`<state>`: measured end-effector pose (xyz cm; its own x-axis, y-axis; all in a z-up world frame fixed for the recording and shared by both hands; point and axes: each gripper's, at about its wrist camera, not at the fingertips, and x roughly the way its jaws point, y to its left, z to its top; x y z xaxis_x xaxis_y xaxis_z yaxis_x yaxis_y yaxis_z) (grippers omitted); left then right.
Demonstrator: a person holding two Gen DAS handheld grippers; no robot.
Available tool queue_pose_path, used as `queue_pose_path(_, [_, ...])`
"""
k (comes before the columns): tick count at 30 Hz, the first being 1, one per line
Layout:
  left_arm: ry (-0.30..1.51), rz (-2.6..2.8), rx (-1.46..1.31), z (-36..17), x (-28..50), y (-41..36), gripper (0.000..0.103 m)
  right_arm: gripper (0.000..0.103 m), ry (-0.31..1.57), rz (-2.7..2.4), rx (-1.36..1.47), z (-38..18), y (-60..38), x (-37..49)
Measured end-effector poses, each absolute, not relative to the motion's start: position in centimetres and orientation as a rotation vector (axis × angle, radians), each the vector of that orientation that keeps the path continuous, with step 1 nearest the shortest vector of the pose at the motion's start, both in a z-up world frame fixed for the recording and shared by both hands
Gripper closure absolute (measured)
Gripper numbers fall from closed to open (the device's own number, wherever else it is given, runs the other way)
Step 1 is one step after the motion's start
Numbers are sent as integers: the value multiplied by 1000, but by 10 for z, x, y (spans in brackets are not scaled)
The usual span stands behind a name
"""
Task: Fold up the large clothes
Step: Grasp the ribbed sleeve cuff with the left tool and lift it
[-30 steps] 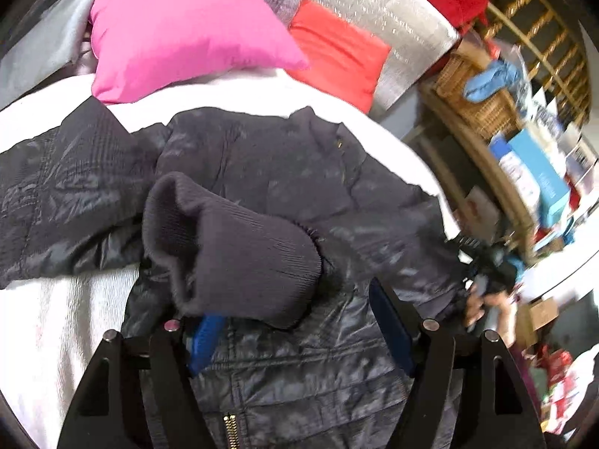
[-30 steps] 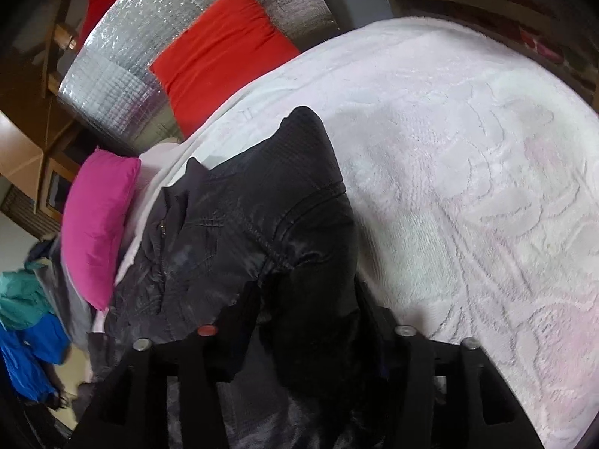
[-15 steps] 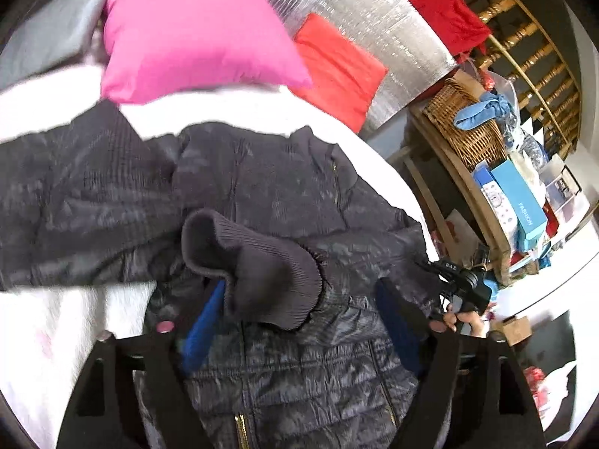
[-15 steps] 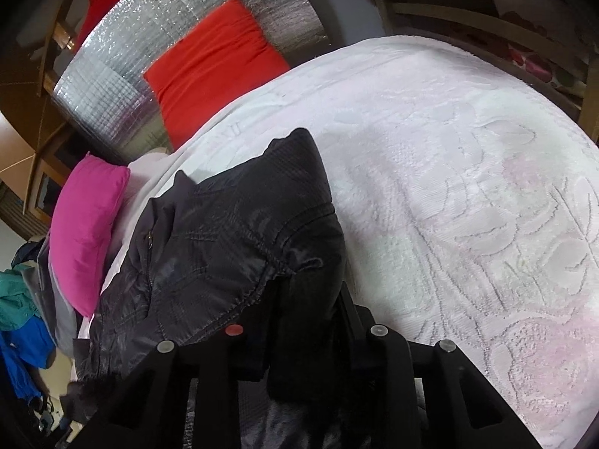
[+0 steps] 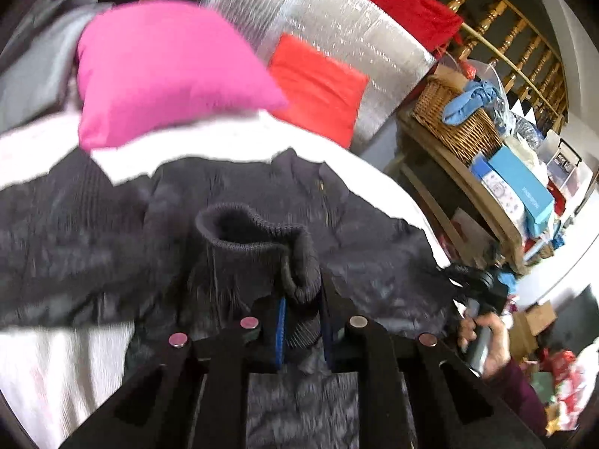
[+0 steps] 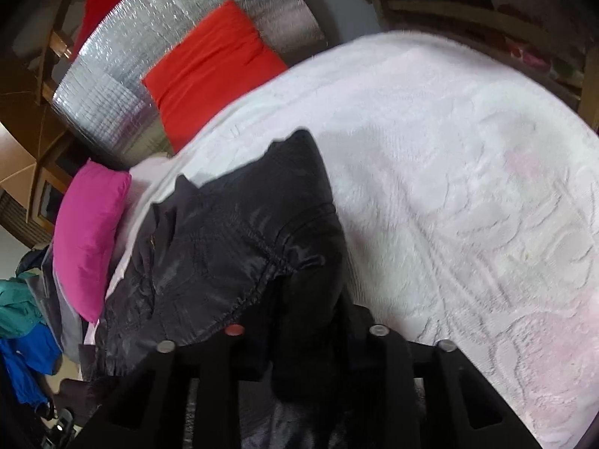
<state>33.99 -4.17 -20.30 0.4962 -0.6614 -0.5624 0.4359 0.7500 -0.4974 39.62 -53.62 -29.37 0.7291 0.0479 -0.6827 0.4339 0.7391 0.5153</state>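
Knitted cuff (image 5: 262, 247) in left gripper (image 5: 301, 331).

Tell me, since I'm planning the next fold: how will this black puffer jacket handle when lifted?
The black puffer jacket is probably floppy: it sags around the left gripper. Its shiny shell looks slippery. The ribbed cuff likely grips better.

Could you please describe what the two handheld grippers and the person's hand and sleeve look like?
Both the left gripper and right gripper are matte black, angular plastic with cut-out slots and small round metal studs, one on each reddish. The left fingers carry blue pads. No cables show. The right hand is bare, with a dark maroon sleeve.
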Motion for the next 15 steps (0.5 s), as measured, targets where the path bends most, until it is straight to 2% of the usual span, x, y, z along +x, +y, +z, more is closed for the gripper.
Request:
queue_pose_path(3, [780,-654,-268,-199,349,-57,89,85,696,-271,696,-288,-541,392])
queue_pose_path(9, [720,-498,-56,-208,361,-89,89,86,717,-321,740,-302,-562,395])
queue_pose_path(12, [852,-452,-24,-235,375,-88,89,86,727,-322,783,-309,-572,394])
queue_pose_path(15, [953,-440,-71,-251,384,-78,84,85,736,-296,862,-314,-580,390])
